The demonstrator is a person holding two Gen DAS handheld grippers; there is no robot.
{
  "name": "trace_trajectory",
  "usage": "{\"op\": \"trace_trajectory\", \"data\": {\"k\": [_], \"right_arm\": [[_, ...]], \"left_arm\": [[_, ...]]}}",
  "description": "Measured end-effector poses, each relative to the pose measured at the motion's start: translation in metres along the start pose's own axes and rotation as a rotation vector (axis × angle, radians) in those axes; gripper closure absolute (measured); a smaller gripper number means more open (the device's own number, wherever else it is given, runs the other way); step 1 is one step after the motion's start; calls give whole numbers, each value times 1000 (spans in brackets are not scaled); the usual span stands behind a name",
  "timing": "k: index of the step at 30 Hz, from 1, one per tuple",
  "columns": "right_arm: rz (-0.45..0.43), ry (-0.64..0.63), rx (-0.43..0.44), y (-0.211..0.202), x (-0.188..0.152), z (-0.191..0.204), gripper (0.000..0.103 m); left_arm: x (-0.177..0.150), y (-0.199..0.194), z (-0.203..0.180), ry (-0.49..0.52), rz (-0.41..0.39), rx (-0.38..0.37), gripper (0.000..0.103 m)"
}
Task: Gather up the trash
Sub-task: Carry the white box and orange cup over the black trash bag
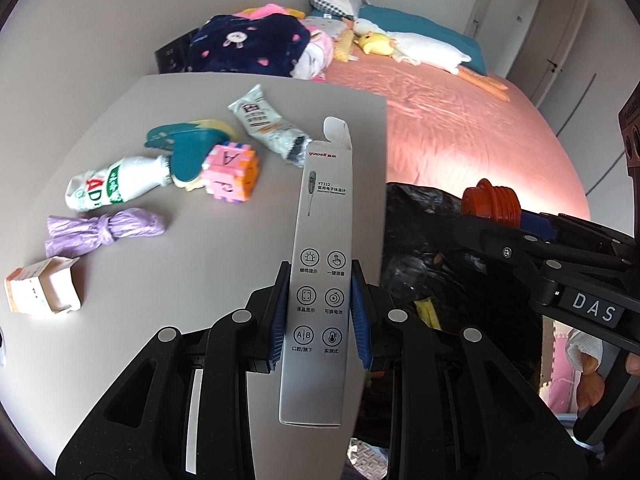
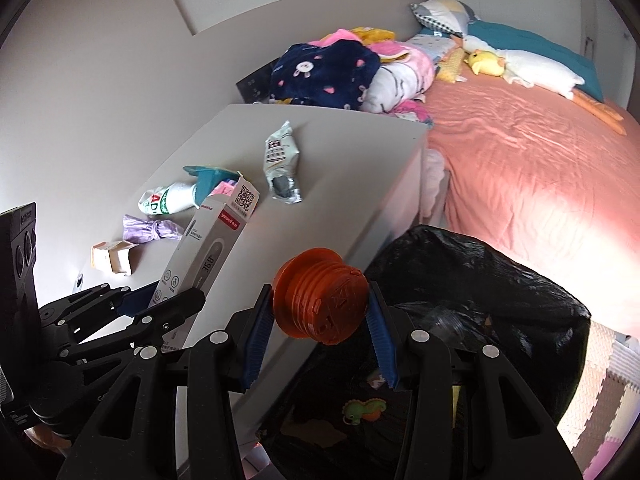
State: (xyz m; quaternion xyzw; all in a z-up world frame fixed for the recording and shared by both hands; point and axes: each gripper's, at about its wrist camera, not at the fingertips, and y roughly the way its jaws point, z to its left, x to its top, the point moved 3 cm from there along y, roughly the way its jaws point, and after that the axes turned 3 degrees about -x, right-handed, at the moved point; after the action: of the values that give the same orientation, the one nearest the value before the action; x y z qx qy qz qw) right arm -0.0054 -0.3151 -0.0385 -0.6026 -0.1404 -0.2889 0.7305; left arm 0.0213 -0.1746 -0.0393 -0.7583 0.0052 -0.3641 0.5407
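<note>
My left gripper point(image 1: 319, 312) is shut on a long grey thermometer box point(image 1: 322, 248), held above the right edge of the white table point(image 1: 120, 280); the box also shows in the right wrist view point(image 2: 208, 248). My right gripper point(image 2: 320, 320) is shut on an orange ribbed plastic spool point(image 2: 320, 296), held beside the table over the rim of a black trash bag point(image 2: 480, 312). The spool point(image 1: 490, 202) and the bag point(image 1: 432, 248) also show in the left wrist view. A crushed AD milk bottle point(image 1: 116, 184), a purple knotted bag point(image 1: 100, 230), a small carton point(image 1: 44, 290) and a silver wrapper point(image 1: 268, 124) lie on the table.
A pink letter cube point(image 1: 230, 172) and a teal foam piece point(image 1: 188, 148) sit mid-table. A bed with a pink sheet point(image 1: 460, 120), piled clothes point(image 1: 248, 44) and plush toys point(image 1: 400, 46) lies beyond. Foam floor mats point(image 2: 608, 392) show at the lower right.
</note>
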Motion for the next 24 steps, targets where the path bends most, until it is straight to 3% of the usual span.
{"op": "trace_trajectory", "data": {"k": [24], "right_arm": [[-57,128,-113,-46,-20,-72,56]], "left_arm": [[16,21,-81,157,14,-119,75]]}}
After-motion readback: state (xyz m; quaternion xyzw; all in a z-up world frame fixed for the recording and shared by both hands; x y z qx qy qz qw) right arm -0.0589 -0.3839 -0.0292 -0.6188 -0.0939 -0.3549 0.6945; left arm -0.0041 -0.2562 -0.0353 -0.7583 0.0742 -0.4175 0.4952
